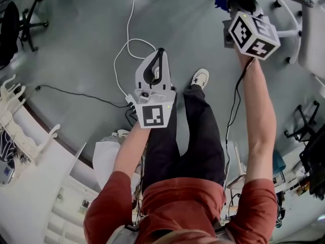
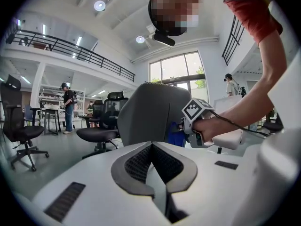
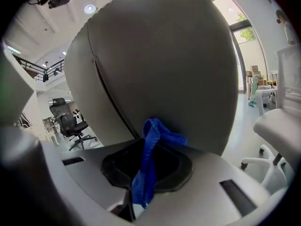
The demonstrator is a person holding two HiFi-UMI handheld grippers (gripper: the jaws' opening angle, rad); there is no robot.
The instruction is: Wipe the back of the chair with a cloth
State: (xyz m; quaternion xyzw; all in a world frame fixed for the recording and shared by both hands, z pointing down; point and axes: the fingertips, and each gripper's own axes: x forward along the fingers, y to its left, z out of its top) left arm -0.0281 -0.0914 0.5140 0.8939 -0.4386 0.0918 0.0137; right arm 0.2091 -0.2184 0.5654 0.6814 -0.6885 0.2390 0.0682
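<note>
The chair back (image 3: 155, 65) is a broad grey shell standing upright. It fills almost the whole right gripper view, so it lies straight ahead of the right gripper (image 3: 153, 149), very close. That gripper is clamped on a blue cloth (image 3: 148, 161), which bunches out past the jaw tips. The front fold seems to touch the shell, low and near its middle, though the wide lens makes me unsure whether it presses or only brushes.

The shell's long axis runs up and down, with a seam (image 3: 106, 93) slanting up its left part. From where the cloth sits there is far more surface above than below. I judge the useful stroke to be upward, or sideways towards the curved left edge (image 3: 70, 74), keeping the cloth flat on the grey.

The right arm is stretched out to reach the chair. The left gripper (image 2: 151, 146) hangs well back from it, pressed shut with nothing between its pads. Its view looks across at the same chair back (image 2: 150, 109) from farther off. The right side is plainly the nearer one and has the work.

To the right, a white seat (image 3: 280, 121) and a white wheeled base (image 1: 290, 32) stand near. A sweep that way has less room than one to the left, where the floor (image 1: 76, 50) lies open. A white cable (image 1: 127, 47) trails on the floor by my feet, well apart from the chair and out of the wiping path.
</note>
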